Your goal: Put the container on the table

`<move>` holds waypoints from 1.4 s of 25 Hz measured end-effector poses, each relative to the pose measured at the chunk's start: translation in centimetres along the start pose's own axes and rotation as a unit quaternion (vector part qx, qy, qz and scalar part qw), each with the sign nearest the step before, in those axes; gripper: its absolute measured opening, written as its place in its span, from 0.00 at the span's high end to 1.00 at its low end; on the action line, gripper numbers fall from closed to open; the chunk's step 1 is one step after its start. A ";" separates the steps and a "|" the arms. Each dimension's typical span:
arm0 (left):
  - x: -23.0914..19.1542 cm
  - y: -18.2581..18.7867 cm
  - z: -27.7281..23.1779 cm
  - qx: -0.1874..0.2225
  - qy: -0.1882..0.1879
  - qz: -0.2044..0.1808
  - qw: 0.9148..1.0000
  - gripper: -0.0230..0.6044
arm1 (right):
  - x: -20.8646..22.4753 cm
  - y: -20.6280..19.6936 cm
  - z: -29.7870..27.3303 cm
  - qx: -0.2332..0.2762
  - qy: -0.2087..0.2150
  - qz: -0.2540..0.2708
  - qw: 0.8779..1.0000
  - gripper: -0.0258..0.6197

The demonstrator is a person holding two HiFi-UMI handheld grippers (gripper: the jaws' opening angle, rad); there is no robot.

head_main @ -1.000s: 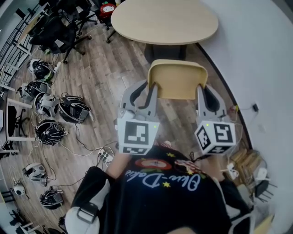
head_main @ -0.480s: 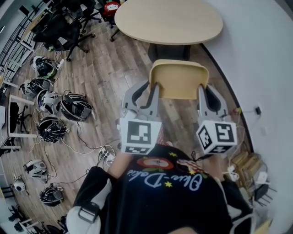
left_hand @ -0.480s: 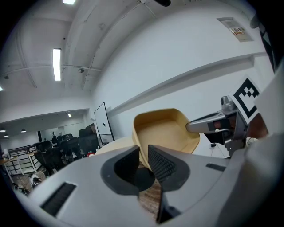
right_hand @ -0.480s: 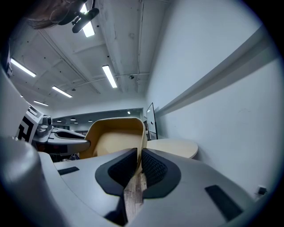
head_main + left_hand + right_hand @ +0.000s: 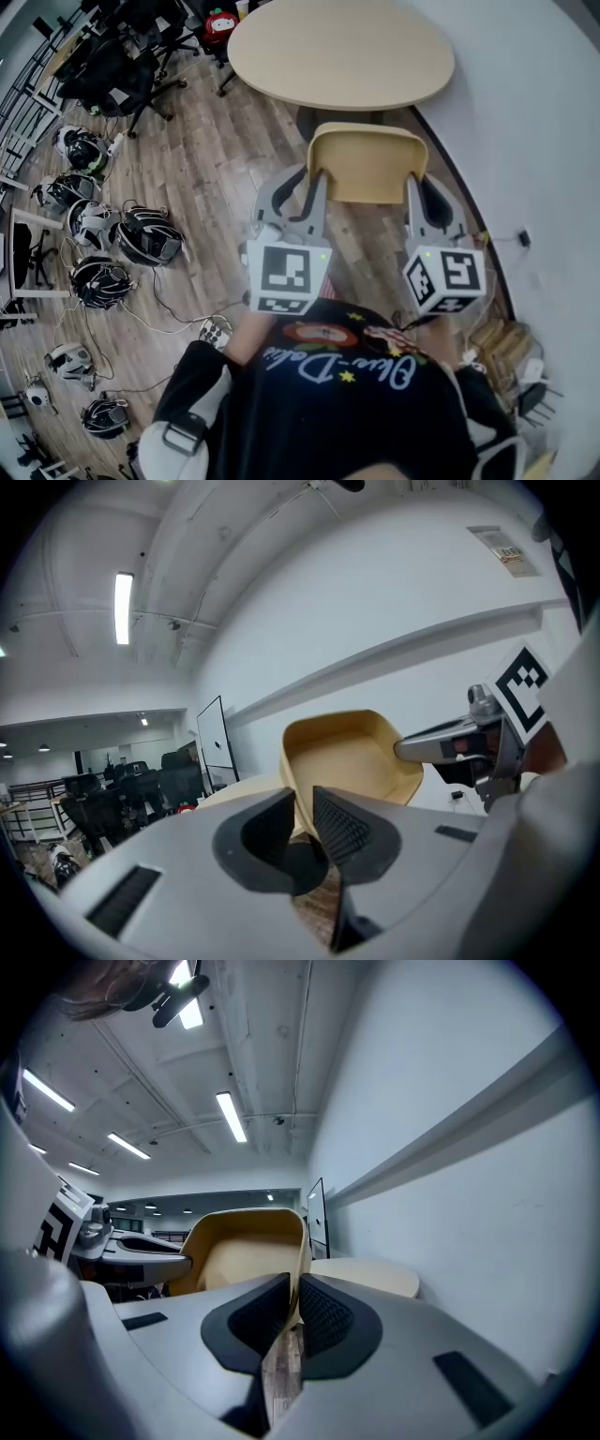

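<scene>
A tan, tub-shaped container (image 5: 366,164) hangs in the air between my two grippers, above the wooden floor. My left gripper (image 5: 313,180) is shut on its left wall and my right gripper (image 5: 418,184) is shut on its right wall. In the left gripper view the container (image 5: 349,761) rises beyond the left gripper (image 5: 302,806), its rim pinched between the pads. In the right gripper view the container (image 5: 239,1246) wall sits between the pads of the right gripper (image 5: 292,1294). The round beige table (image 5: 342,52) stands just ahead, its top bare.
Several helmets (image 5: 141,234) and cables lie on the floor at the left, with a power strip (image 5: 216,330) nearer me. Black office chairs (image 5: 117,66) stand at the far left. A white wall (image 5: 534,141) curves along the right.
Both grippers and the container have moved forward together toward the table. The grip on both walls is unchanged.
</scene>
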State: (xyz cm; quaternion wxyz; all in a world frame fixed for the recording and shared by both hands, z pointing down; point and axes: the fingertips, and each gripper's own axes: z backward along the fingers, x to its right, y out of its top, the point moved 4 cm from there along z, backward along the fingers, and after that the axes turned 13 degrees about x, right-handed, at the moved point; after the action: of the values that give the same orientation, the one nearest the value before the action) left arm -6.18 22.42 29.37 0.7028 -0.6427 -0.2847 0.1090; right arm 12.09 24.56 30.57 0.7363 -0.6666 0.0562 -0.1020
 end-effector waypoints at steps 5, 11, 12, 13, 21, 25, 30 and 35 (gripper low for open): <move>-2.0 -0.6 -2.5 0.005 -0.002 0.006 1.000 0.87 | 0.2 -0.1 -3.0 0.003 0.007 0.015 1.000 0.91; -4.3 -1.5 -5.0 0.007 -0.008 0.013 1.000 0.87 | 0.1 -0.3 -6.4 -0.003 -0.001 0.023 1.000 0.91; -4.8 -1.7 -5.4 0.007 -0.009 0.015 1.000 0.87 | 0.1 -0.4 -6.9 -0.004 -0.001 0.025 1.000 0.91; -5.2 -1.9 -5.7 0.007 -0.009 0.017 1.000 0.87 | 0.1 -0.5 -7.5 -0.005 -0.001 0.026 1.000 0.91; -8.6 -3.3 -7.9 0.009 -0.016 0.035 0.999 0.87 | -1.0 -1.3 -11.2 -0.017 -0.007 0.034 0.999 0.91; -10.0 -4.0 -8.9 0.012 -0.023 0.046 0.999 0.88 | -1.4 -1.7 -12.7 -0.019 -0.011 0.037 0.999 0.91; -11.8 -4.7 -9.9 0.017 -0.035 0.084 0.996 0.89 | -2.0 -1.9 -14.3 -0.026 -0.022 0.039 0.999 0.91; -13.9 -5.6 -10.7 0.020 -0.036 0.104 0.994 0.90 | -2.9 -2.4 -16.3 -0.029 -0.022 0.042 0.998 0.91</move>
State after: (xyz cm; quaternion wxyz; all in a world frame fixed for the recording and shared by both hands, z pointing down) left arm -12.87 5.37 31.05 0.6894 -0.6505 -0.2395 0.2104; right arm 5.52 9.19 31.12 0.7213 -0.6869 0.0706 -0.0543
